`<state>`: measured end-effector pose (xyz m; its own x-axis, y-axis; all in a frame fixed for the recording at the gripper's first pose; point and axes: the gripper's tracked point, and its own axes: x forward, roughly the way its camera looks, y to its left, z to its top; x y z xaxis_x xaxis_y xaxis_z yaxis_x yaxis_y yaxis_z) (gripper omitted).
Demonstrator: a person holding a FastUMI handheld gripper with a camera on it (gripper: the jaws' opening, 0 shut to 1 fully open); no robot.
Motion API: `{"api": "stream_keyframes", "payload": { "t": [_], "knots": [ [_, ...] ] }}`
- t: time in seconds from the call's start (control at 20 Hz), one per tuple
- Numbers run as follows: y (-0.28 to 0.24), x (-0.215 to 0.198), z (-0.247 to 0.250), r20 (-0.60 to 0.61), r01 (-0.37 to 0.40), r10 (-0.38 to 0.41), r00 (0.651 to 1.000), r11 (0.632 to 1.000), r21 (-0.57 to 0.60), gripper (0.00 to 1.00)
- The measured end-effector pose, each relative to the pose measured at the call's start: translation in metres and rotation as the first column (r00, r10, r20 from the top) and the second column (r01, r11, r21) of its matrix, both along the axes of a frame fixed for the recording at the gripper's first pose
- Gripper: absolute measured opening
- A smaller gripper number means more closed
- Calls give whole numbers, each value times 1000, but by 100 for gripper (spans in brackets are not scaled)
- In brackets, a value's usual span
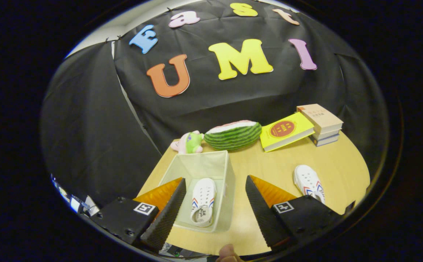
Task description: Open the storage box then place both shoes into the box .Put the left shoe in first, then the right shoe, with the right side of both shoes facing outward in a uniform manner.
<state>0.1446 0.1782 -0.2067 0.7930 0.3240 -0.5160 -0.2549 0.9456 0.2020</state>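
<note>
Claw [215, 203] is hanging spread and empty over the box [182, 169], one shoe [203, 201] inside; second shoe [308, 182] is lying at two o'clock on the bench [339, 163], heel nearer.

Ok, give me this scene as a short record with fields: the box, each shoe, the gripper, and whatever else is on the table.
box: translucent storage box, open-topped, on the wooden table
shoe in box: white shoe lying inside, seen between the fingers
shoe outside: second white shoe on the table, beside the box, beyond one finger
gripper: gripper open, fingers spread above the box, holding nothing
behind the box: plush toy, watermelon toy
far corner: yellow book leaning on stacked books
task state: one shoe in, one left
</note>
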Motion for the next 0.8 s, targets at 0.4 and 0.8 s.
{"api": "stream_keyframes", "payload": {
  "t": [0.4,0.8],
  "knots": [
    [-146,5,3,5,132,-133,991,979,-155,100],
    [-251,24,-58,-128,192,-227,965,951,-243,100]
  ]
}}
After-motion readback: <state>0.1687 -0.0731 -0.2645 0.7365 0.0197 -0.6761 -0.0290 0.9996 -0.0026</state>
